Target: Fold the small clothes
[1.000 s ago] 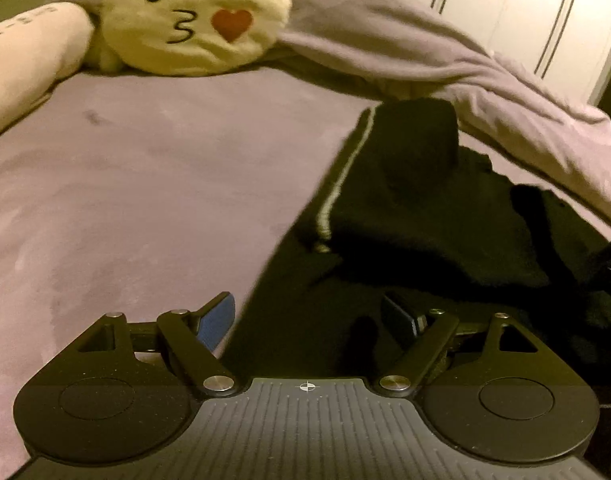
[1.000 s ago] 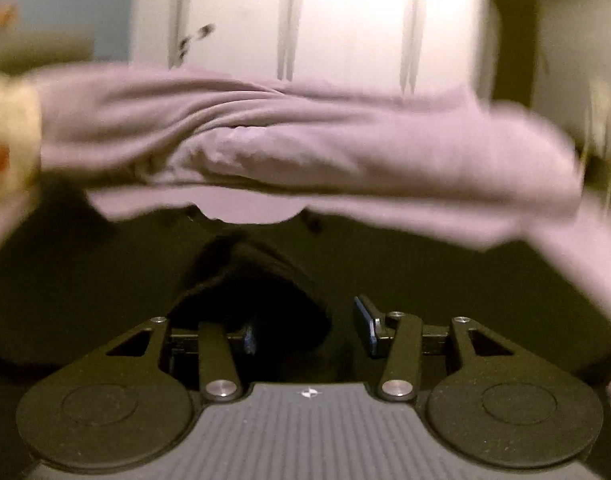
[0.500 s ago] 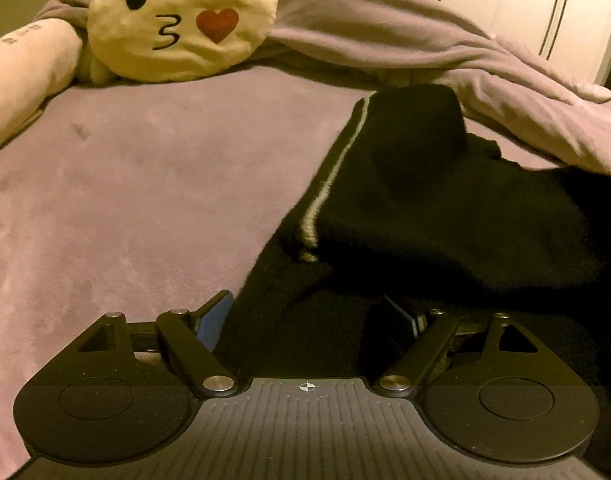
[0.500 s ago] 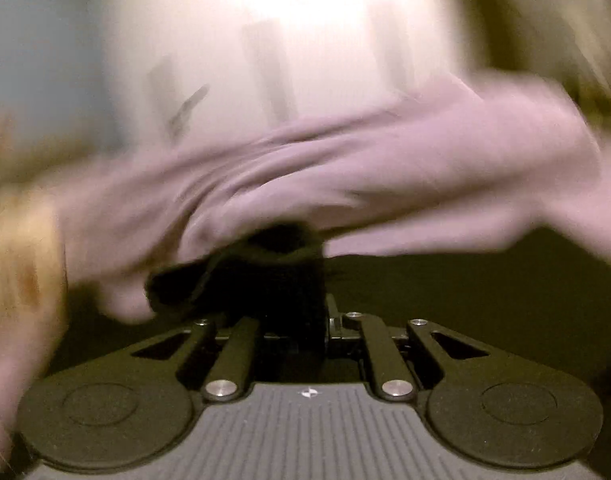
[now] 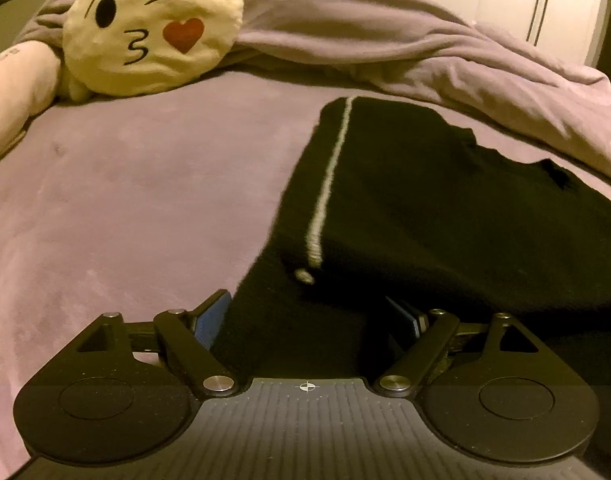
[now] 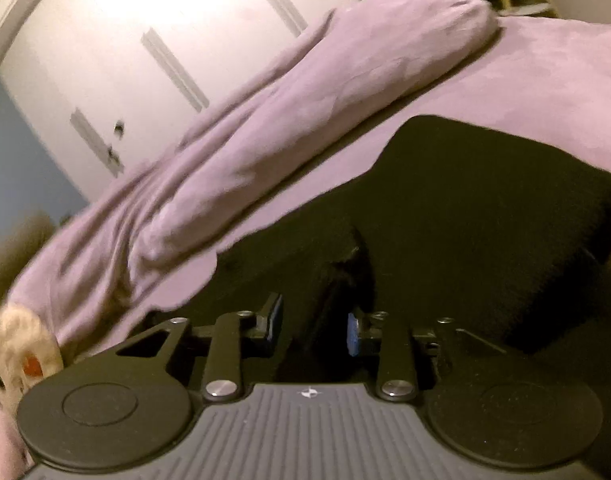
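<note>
One black garment (image 5: 425, 208) lies spread on the purple bed (image 5: 145, 200), its long axis running from the near edge away toward the rumpled blanket (image 5: 385, 40) and the white wardrobe doors behind it, with a thin pale stripe (image 5: 329, 176) marking that line along its left side. The left hand-held gripper (image 5: 311, 320) hangs right over the garment's near left edge, jaws wide apart with dark cloth lying between them but not pinched. The right hand-held gripper (image 6: 315, 330), seen tilted in its own view, is clamped on a bunched fold of the same black cloth. By this layout, the left side looks placed to take the stripe-side hem next. A round yellow kiss-face cushion (image 5: 153, 28) sits well apart, far left.
</note>
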The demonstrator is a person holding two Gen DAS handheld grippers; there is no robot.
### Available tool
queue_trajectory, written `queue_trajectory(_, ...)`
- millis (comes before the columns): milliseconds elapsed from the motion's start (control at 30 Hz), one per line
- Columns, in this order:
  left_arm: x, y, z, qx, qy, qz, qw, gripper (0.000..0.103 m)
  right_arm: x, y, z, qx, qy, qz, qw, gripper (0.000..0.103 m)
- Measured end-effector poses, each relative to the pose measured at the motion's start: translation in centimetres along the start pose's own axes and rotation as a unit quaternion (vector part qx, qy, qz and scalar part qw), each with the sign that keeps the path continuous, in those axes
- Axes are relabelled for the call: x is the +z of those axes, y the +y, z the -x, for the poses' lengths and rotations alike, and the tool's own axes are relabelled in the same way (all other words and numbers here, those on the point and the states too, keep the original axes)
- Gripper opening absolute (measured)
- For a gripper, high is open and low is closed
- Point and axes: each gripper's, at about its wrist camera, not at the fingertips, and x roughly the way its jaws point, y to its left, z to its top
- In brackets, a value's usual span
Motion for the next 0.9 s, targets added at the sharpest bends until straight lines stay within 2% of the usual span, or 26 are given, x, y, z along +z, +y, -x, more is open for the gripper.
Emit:
queue_trajectory(67,-0.1,-0.5,0.3,0.002,-0.002,-0.001,1.0,0.086,0.3,0.8,0.0,-0.009,0.001,0.042,0.999,0.01)
queue_trajectory(167,0.1,-1.2,0.7,0.006,-0.009,0.002,0.9999,0.087,1.5,2.6,1.3,-0.014,-0.046,0.119,0.992,0.01)
queue_trajectory(267,0.4,-1.6,0.7,0.009,-0.01,0.008,0.9999,0.088,2.3,3.6,2.1,-0.026,-0.083,0.186,0.979,0.01)
queue_trajectory(400,0.4,-2.2,0.1,0.015,-0.001,0.011,0.9998,0.089,2.3,2.9,0.4,-0.05,-0.066,0.229,0.97,0.011)
queue_trajectory(433,0.3,-2.4,0.0,0.018,0.001,0.006,0.9998,0.091,2.1,2.3,-0.4,-0.063,-0.054,0.234,0.969,0.011)
queue_trajectory(500,0.1,-2.6,-0.3,0.026,0.007,-0.007,0.9996,0.091,1.7,1.2,-1.6,-0.086,-0.025,0.232,0.969,0.019)
queue_trajectory(567,0.0,-2.4,0.0,0.032,0.01,-0.01,0.9994,0.091,1.7,-0.1,-1.3,-0.08,-0.019,0.203,0.976,0.024)
queue_trajectory(667,-0.2,-1.5,1.3,0.021,0.006,-0.001,0.9998,0.091,2.1,-1.0,1.1,-0.076,-0.033,0.178,0.981,0.027)
queue_trajectory(767,-0.8,-0.8,2.1,0.031,0.012,-0.004,0.9994,0.091,1.9,-1.8,4.1,-0.058,-0.028,0.179,0.982,0.027)
queue_trajectory(900,-2.2,0.3,3.1,0.029,0.041,0.019,0.9986,0.091,0.6,-3.3,8.5,-0.042,-0.011,0.174,0.984,0.028)
